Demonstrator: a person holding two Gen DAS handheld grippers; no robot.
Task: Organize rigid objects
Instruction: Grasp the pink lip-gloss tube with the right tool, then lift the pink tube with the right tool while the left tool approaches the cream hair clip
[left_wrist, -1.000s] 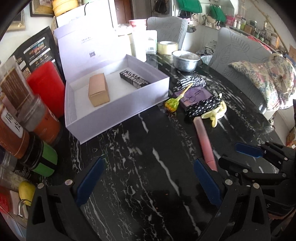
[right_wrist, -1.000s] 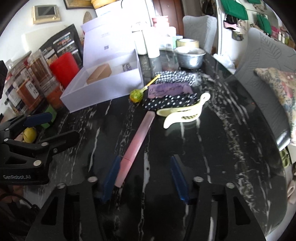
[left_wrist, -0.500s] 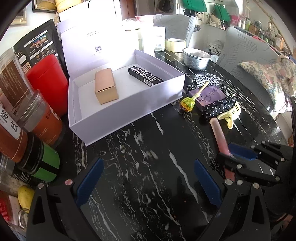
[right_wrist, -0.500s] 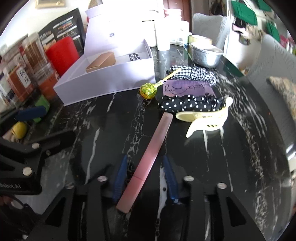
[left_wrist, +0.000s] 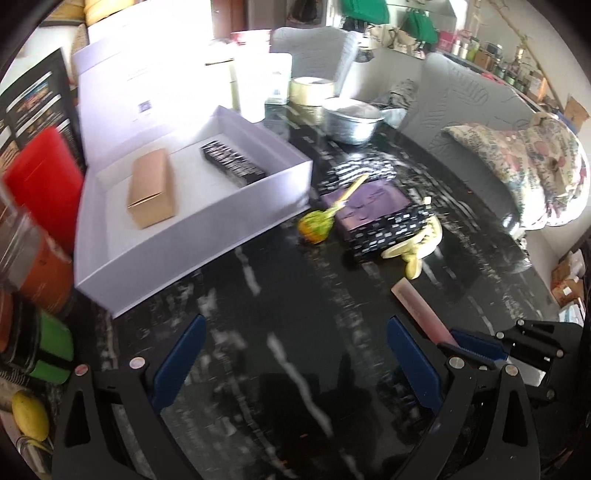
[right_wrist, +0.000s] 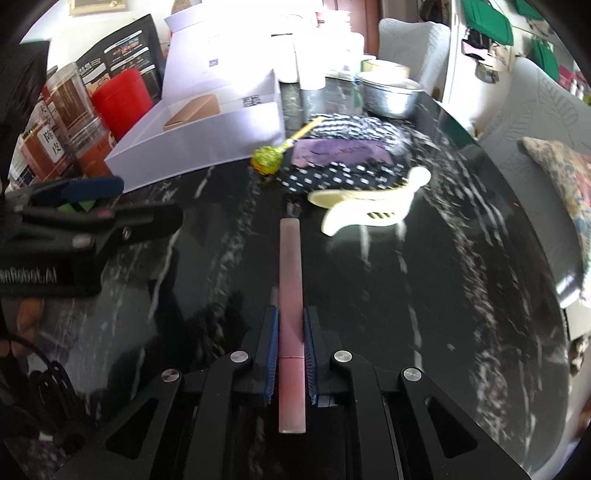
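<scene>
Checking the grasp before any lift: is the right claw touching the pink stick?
Touching. The right wrist view shows the right claw shut on the pink stick, both blue pads pressed flat against its sides.

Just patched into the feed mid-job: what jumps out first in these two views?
The right gripper is shut on a long pink stick, which points away toward the table's middle. Behind it on the left sits an open white box holding a brown carton and a black packet. A green lollipop lies just outside the box, and the left gripper is open.
</scene>
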